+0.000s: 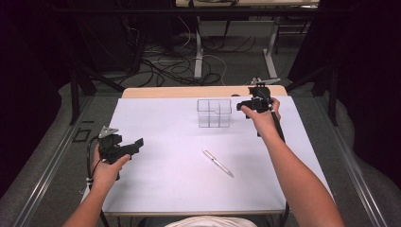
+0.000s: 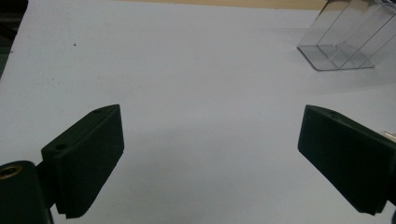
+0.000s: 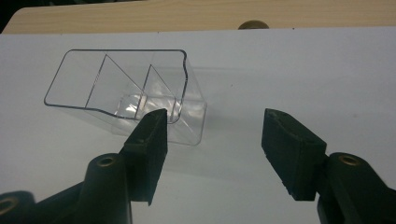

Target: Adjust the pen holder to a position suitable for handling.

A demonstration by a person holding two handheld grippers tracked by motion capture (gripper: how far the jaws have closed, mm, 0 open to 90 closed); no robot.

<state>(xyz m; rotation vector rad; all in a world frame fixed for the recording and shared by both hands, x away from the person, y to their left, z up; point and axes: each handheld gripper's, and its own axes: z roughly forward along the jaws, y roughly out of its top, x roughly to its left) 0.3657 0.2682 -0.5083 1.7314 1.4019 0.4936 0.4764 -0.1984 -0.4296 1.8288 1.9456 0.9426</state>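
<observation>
A clear plastic box (image 1: 214,112) with inner dividers stands upright at the back middle of the white table top (image 1: 165,184). A silver pen (image 1: 217,163) lies diagonally in front of it. My right gripper (image 1: 242,105) hovers just right of the box, jaws pointing left toward it. In the right gripper view the box (image 3: 126,93) sits beyond the left jaw, and the gripper (image 3: 212,135) is open with nothing between its pads. My left gripper (image 1: 138,143) rests at the table's left side. It is wide open (image 2: 210,140) over bare table, with the box (image 2: 345,42) far off at upper right.
A strip of wooden table (image 1: 203,91) runs behind the white top, with a small round brown knob (image 3: 253,24) on it. Beyond the table lie floor cables (image 1: 175,66) and desk legs (image 1: 198,52). Metal rails (image 1: 52,161) flank both sides.
</observation>
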